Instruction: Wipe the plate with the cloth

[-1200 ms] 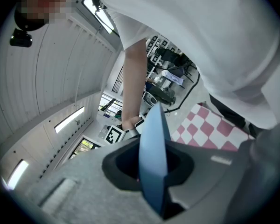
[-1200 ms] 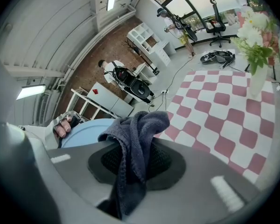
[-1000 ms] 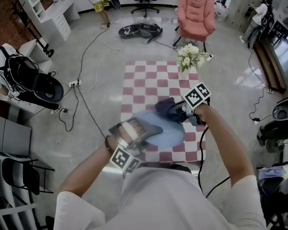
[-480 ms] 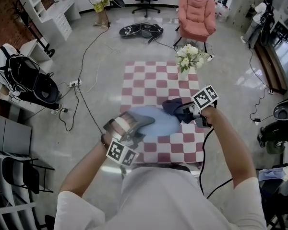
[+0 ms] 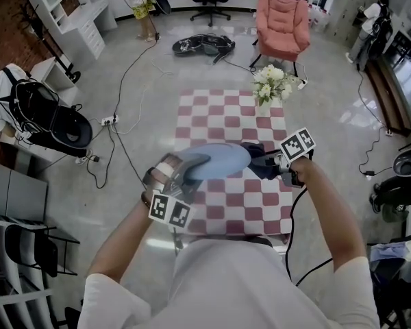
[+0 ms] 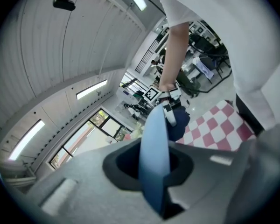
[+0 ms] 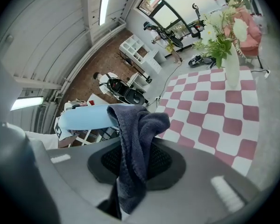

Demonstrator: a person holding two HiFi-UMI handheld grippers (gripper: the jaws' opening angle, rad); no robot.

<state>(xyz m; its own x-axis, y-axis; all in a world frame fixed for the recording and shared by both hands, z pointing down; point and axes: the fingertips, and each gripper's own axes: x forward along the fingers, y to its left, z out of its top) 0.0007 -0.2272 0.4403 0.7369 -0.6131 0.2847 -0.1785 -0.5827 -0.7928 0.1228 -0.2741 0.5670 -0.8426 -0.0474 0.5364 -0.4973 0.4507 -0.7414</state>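
Left gripper [image 5: 189, 169] clamps the near rim of the plate [image 5: 219, 161], a smooth, pale blue round disc that shows edge-on between its grey jaws and is held off the checked tablecloth [image 5: 226, 118]. Right gripper [image 5: 270, 162], just past the plate's far rim, is closed on the cloth [image 7: 135, 143]. This is a dark blue towelling rag, nubbly and folded, draped over its jaws and meeting the plate's edge. Beyond the right gripper the red-and-white squares lie bare up to a pale vase of flowers [image 7: 231, 64] near the table's far edge.
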